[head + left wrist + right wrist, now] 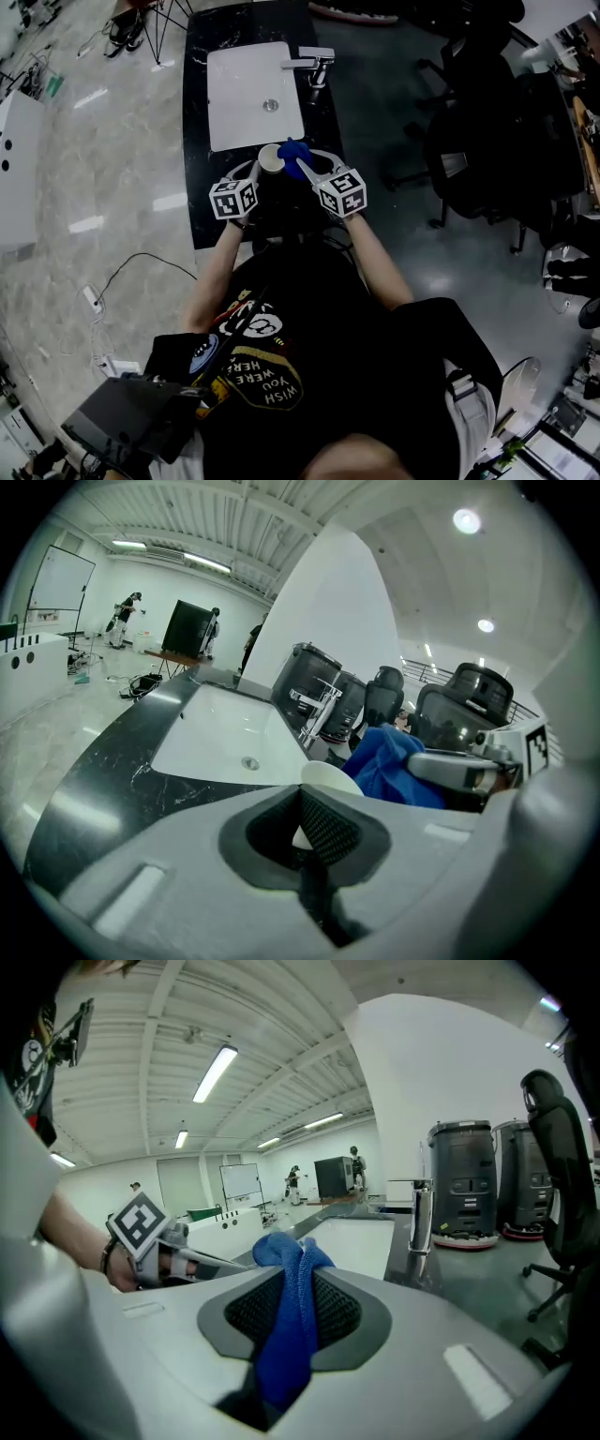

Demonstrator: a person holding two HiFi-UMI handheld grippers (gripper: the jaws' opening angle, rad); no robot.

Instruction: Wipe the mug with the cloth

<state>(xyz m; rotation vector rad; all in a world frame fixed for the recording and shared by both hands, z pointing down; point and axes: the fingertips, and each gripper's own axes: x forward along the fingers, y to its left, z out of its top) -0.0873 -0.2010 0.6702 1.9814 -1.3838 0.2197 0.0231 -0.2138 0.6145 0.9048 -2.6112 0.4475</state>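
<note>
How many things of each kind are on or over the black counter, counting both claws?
Mug: 1
Cloth, blue: 1
Sink: 1
Faucet: 1
Claws: 2, the left claw and the right claw
Total: 6

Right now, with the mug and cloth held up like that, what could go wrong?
The left hand-held gripper pinches only the wall of the mug, so hard rubbing might twist it loose onto the dark counter. The right hand-held gripper holds just a fold of the cloth, which could slip out.
</note>
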